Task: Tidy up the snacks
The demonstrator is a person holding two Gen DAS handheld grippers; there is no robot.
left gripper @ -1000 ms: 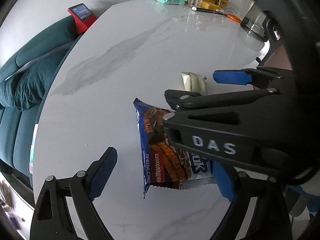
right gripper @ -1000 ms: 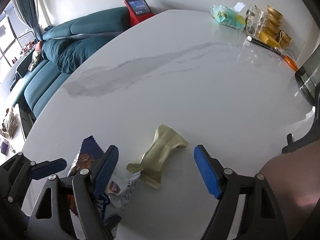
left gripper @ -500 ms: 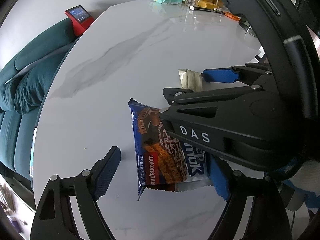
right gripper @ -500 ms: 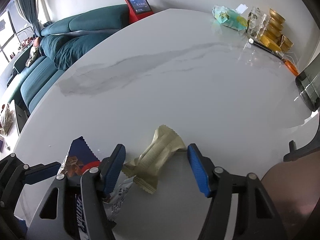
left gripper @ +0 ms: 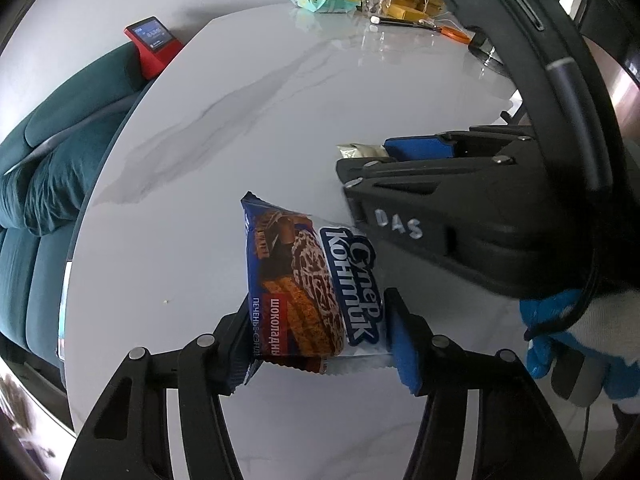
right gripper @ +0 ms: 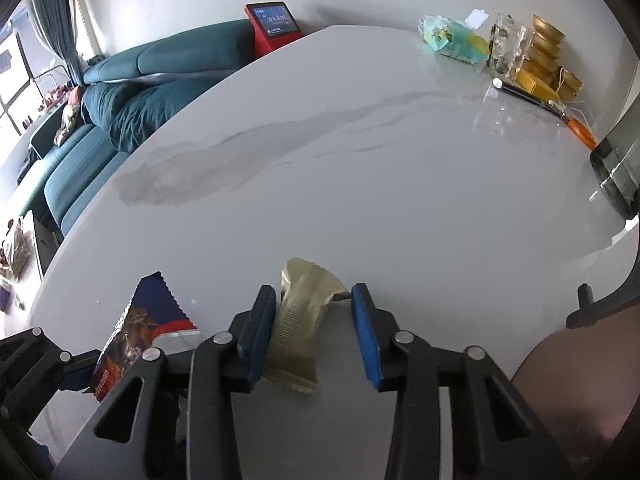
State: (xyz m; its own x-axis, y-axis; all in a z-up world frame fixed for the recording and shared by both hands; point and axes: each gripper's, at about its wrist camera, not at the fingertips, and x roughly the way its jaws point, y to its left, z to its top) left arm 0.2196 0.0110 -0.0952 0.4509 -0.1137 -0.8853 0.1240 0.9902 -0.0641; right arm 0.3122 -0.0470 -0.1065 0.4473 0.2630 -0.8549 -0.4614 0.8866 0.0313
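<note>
A blue chocolate cookie packet (left gripper: 304, 280) lies on the white marble table (right gripper: 360, 180), between the fingers of my left gripper (left gripper: 320, 308). Its jaws are closing, and both pads touch the packet's side edges. In the right wrist view the same packet (right gripper: 140, 320) shows at the lower left. A beige snack wrapper (right gripper: 296, 328) sits between the blue pads of my right gripper (right gripper: 314, 292); the left pad presses its side and the right pad meets its upper corner. In the left wrist view the beige wrapper (left gripper: 354, 150) pokes out past the right gripper's fingers.
A red smart display (right gripper: 276, 26) and a teal sofa (right gripper: 140, 92) lie beyond the table's far left edge. A teal packet (right gripper: 452, 38), glassware and gold items (right gripper: 544, 56) crowd the far right corner. A dark container (right gripper: 620, 168) stands at the right. A gloved hand (left gripper: 580, 332) holds the right gripper.
Both pairs of jaws have narrowed from wide open onto their snacks: the left around the blue cookie packet, the right around the beige wrapper. Neither hand has shifted much.
</note>
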